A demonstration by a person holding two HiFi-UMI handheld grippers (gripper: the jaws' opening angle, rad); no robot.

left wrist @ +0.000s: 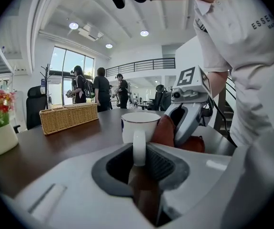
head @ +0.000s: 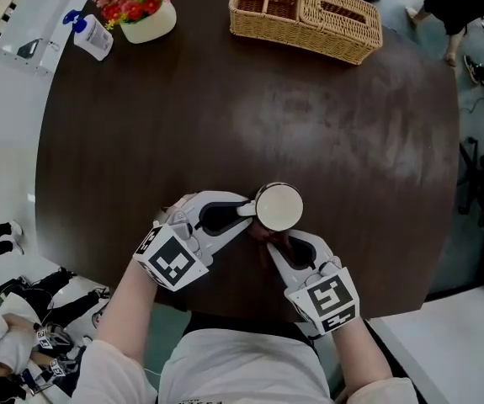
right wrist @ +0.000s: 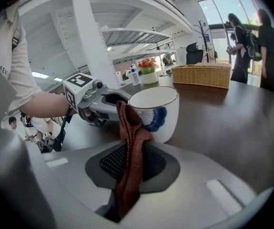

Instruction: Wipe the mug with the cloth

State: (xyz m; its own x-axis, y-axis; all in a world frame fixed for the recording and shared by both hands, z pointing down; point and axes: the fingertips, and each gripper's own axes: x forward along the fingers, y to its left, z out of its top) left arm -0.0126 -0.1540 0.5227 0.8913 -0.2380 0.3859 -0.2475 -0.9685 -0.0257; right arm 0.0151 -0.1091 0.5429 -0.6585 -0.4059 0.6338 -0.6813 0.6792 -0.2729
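Near the dark round table's [head: 225, 116] near edge, the glazed white mug [head: 279, 206] is clamped by its handle in the left gripper [head: 246, 210]. A rust woven cloth [right wrist: 129, 142], pinched by the right gripper [head: 275, 244], touches its side. Bare wood is left beyond.

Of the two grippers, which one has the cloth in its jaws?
The right gripper: its jaws are shut on the reddish-brown cloth. The left gripper clamps the white mug by its handle instead.
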